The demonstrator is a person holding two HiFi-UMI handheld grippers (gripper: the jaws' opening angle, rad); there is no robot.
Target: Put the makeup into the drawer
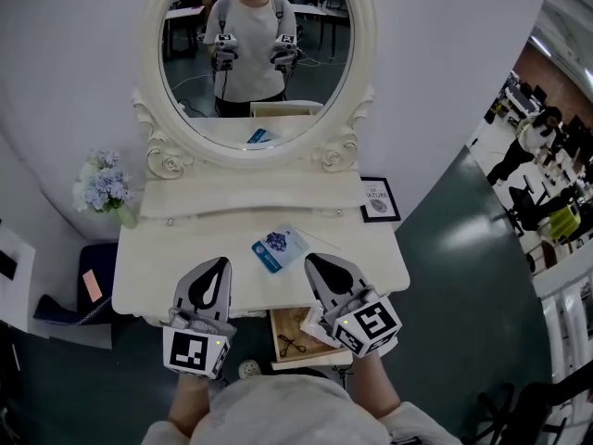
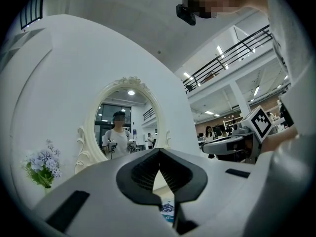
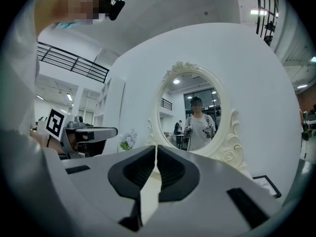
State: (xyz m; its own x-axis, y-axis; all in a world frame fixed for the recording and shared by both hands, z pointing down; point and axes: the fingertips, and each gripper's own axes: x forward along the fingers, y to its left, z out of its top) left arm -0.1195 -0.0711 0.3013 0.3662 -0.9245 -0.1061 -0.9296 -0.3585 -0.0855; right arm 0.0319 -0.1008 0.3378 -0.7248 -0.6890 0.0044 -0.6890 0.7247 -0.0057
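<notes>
Makeup packet (image 1: pixel 280 247) on cream vanity top (image 1: pixel 167 260), oval mirror (image 1: pixel 255 54) behind — grey floor (image 1: pixel 445 341)

The makeup (image 1: pixel 280 247) (a flat blue-and-white packet) lies on the tabletop (image 1: pixel 185 248), behind the open drawer (image 1: pixel 283 322).

left gripper (image 1: pixel 220 265) + right gripper (image 1: pixel 312 261) side by side, both pointing forward, roughly level. jaws together on both, nothing pinched between them.
</notes>
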